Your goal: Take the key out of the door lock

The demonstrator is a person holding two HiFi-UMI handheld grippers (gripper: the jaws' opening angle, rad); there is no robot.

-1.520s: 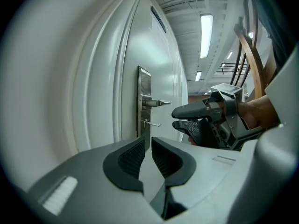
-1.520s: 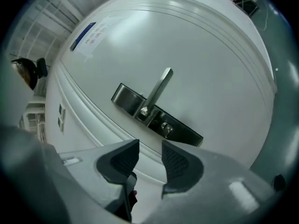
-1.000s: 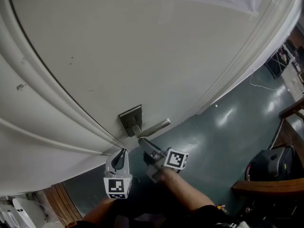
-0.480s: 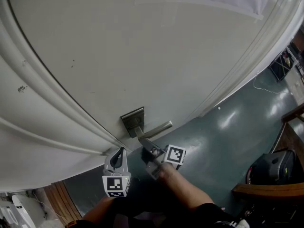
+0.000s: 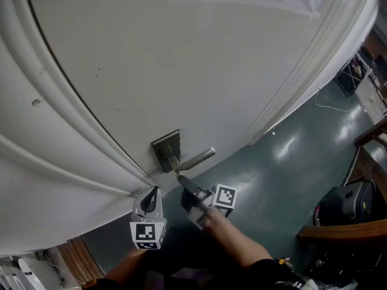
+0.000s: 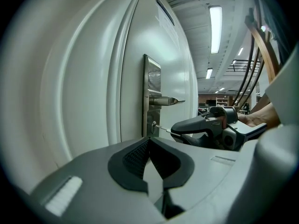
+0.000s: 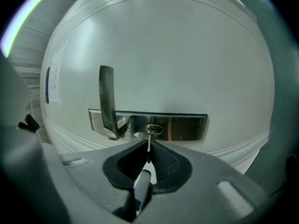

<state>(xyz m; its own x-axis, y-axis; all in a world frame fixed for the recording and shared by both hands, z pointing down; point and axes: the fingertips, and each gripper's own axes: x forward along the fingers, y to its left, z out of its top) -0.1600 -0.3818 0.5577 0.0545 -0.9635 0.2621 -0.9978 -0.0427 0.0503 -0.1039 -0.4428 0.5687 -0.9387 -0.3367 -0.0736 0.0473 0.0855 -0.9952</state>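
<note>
Now, key (image 7: 149,143): it sits in the keyhole (image 7: 154,129) of the lock plate. Its thin blade comes straight out of the door, and its outer end is between the pads of the right gripper. In the left gripper view it shows as a short bright pin (image 6: 161,128) between plate and gripper tip.
Right gripper (image 7: 149,148): its jaws have just been closing and are now almost together. The pads press on the key from both sides. It points flat at the door, just under the handle in the head view (image 5: 180,177).
Left gripper (image 6: 149,141): the jaws are together and nothing is between them. It hangs near the door (image 5: 155,191), beside the right gripper, and touches neither the plate nor the key.
Lock plate (image 7: 184,127): a metal strip fixed on the door; the keyhole is in it, just beside the root of the handle.
Lever handle (image 7: 107,99): it stands out from the plate, and no gripper touches it.
Door (image 5: 181,65): white, with raised mouldings.
Floor (image 5: 284,162): dark green and shiny, to the right of the door.
</note>
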